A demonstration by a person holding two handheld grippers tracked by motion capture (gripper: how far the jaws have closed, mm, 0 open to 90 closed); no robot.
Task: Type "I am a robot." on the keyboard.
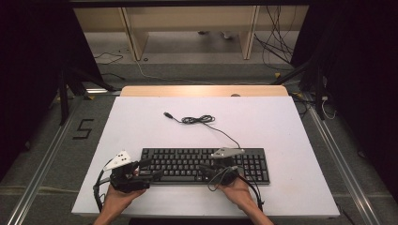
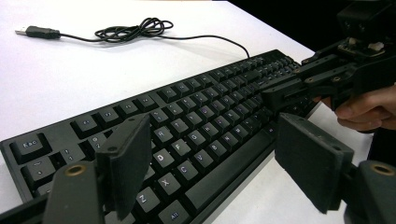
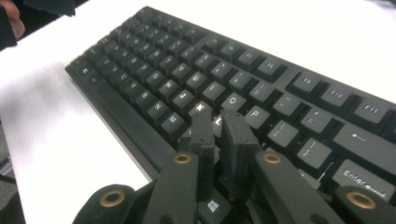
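While both grippers hover over the keyboard (image 1: 205, 164), its cable (image 1: 199, 120) lies behind.

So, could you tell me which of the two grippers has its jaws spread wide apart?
The left gripper, over the keyboard's left end; the right gripper's jaws are nearly together.

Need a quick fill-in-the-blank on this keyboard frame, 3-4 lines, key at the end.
1. The left gripper hangs over the keyboard with its jaws wide ____.
2. The right gripper has its jaws nearly together, tips down on the ____ of the keyboard.
3. The keyboard's cable lies in a loose coil on the white table, its plug ____ to anything.
4. In the high view the cable lies on the ____ side of the keyboard from the person.

Missing words: open; keys; not connected; far
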